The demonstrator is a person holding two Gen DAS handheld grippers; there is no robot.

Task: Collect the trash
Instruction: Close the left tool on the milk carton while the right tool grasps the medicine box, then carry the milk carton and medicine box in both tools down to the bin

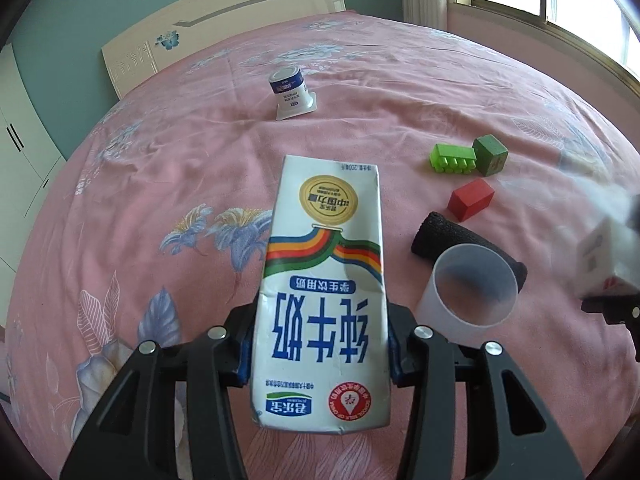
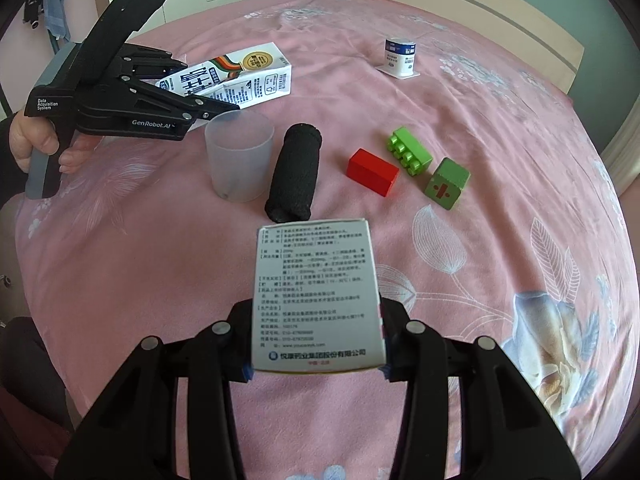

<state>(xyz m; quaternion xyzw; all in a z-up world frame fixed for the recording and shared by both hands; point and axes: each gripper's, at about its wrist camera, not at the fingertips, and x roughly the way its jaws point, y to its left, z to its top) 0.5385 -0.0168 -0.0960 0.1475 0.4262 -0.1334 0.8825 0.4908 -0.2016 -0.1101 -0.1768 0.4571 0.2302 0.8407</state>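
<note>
On the pink bed (image 2: 480, 120), two pieces of trash are already taken up: a milk carton (image 1: 324, 292) is clamped in the left hand-held gripper (image 1: 320, 344), and a medicine box (image 2: 316, 296) is clamped in the right hand-held gripper (image 2: 316, 344). A yoghurt cup (image 2: 400, 58) is left standing toward the headboard edge, and a plastic cup (image 2: 239, 158) and a black roll (image 2: 294, 172) are left mid-bed beside toy blocks (image 2: 408, 168). No bin is seen. Both hand-held grippers are pitched steeply downward over the bed, and the left handle is gripped by a hand (image 2: 36, 140).
</note>
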